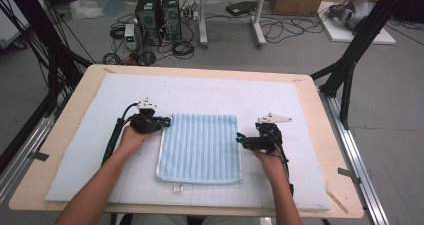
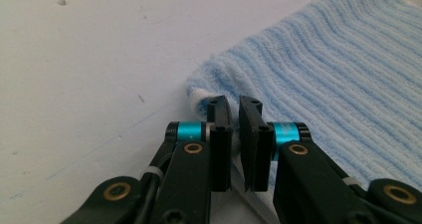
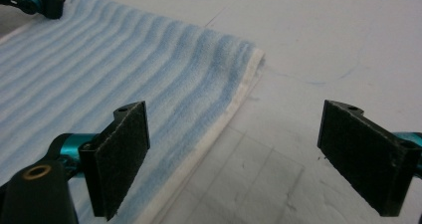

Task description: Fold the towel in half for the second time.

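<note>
Forearms enter the high view from the bottom edge. At frame centre a ribbed, soft blue towel (image 1: pixel 200 147) lies flat on the desk's white mat (image 1: pixel 300 110). Left hand-held gripper (image 1: pixel 162 122) is clamped on its upper-left corner; right hand-held gripper (image 1: pixel 241 139), jaws apart, probably next closes on the right edge.

You work in a lab: computer towers (image 1: pixel 159 12) and tangled cables (image 1: pixel 150 50) crowd the floor behind your table (image 1: pixel 310 85).
</note>
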Motion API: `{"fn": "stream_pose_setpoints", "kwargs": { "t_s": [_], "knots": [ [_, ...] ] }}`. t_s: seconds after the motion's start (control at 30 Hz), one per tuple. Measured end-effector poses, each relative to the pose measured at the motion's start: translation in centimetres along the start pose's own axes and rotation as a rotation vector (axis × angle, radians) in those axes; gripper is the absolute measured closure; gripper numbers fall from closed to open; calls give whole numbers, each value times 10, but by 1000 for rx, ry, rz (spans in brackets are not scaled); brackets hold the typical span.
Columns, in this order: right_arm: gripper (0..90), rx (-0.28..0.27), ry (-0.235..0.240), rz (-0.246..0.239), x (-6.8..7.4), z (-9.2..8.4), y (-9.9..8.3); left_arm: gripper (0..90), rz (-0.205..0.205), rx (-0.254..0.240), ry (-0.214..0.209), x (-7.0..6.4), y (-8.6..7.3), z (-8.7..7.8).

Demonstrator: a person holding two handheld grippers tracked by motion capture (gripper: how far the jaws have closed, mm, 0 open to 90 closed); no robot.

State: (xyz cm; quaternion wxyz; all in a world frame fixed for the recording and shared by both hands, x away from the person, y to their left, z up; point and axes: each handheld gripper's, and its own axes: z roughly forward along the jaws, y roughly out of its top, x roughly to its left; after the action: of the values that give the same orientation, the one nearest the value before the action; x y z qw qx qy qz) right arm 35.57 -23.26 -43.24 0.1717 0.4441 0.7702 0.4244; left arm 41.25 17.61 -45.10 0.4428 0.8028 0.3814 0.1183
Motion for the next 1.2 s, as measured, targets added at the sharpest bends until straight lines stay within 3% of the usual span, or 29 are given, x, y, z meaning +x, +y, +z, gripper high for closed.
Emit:
{"fn": "stream_pose_setpoints", "kwargs": {
  "t_s": [0.17,0.27,0.53,0.57,0.63,0.67,0.77,0.87,0.93,1.0,1.07,1.2],
  "knots": [
    [124,20,7,-13,1,23,13,842,5,-12,6,-2,0,0],
    [134,27,11,-18,2,33,23,832,28,-37,27,-3,2,0],
    [162,43,12,-16,1,48,36,850,9,-69,45,0,3,0],
    [174,54,12,-11,0,51,37,818,1,-69,59,1,3,1],
    [181,77,9,-6,-3,58,37,560,-30,-90,115,4,4,1],
    [182,87,10,0,-4,61,37,544,-40,-109,126,7,5,1],
    [211,84,9,20,-5,68,36,531,-51,-72,126,15,10,7],
    [259,110,9,14,-7,73,33,547,-44,-23,110,15,15,17],
    [311,98,11,12,-8,73,33,580,-16,6,113,13,18,20],
    [384,99,8,20,-10,72,33,683,2,10,92,12,18,21],
    [480,95,6,5,-13,71,33,820,35,14,73,9,18,22],
    [709,108,29,-12,-14,70,34,865,24,12,72,9,18,21]
  ]
}}
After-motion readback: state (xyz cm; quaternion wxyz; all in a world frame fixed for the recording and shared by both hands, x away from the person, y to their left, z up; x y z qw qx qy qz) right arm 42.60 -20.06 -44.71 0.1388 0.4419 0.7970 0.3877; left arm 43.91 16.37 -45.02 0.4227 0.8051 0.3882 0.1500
